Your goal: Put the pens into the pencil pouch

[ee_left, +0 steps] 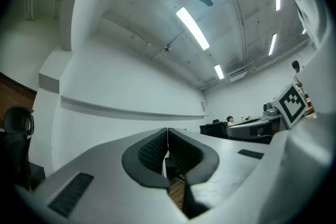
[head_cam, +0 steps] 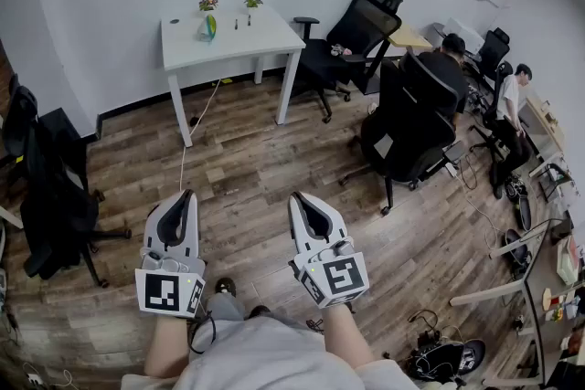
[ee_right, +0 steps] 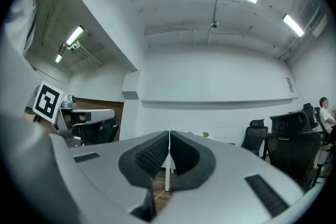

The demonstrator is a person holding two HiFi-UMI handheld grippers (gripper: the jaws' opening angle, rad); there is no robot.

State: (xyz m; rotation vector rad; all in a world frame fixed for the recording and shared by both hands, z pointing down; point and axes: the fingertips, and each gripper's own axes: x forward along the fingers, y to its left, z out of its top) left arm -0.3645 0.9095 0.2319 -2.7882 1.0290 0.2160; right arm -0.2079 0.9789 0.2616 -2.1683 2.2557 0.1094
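Nearest the lens, low in the head view: grey shirt front (head_cam: 265,361) and both forearms, each carrying a tool out over the wood floor (head_cam: 256,160). Left tool (head_cam: 187,195): jaws fully together, pads meeting, nothing between them. Right tool (head_cam: 297,196): same, shut tight and empty. Both gripper views look past the closed tips at white wall and ceiling lights, so neither is aimed at anything to grasp.

Task things: pens and pencil pouch can't be picked out for certain. Best guess is that they sit on the white tabletop (head_cam: 265,36) against the far wall, well apart from me across the floor. A greenish-blue thing (head_cam: 209,27) by two small plants (head_cam: 208,4) may be the pouch, and thin dark bits (head_cam: 236,23) beside it may be pens. Too small to tell.

Judged step: approach, task not started. Nothing is picked up yet.

To do it well:
- Walk straight to the tabletop, clear of the cable (head_cam: 196,119) trailing from it down to the floor and of the black chairs (head_cam: 356,41) on the right.
- Stop close enough that the whole tabletop fills the head view.
- Open both tools before reaching in.
- Likely plan: one tool steadies the pouch mouth and the other takes one pen at mid-shaft, along its length.

People at desks (head_cam: 452,59) far right, not involved.
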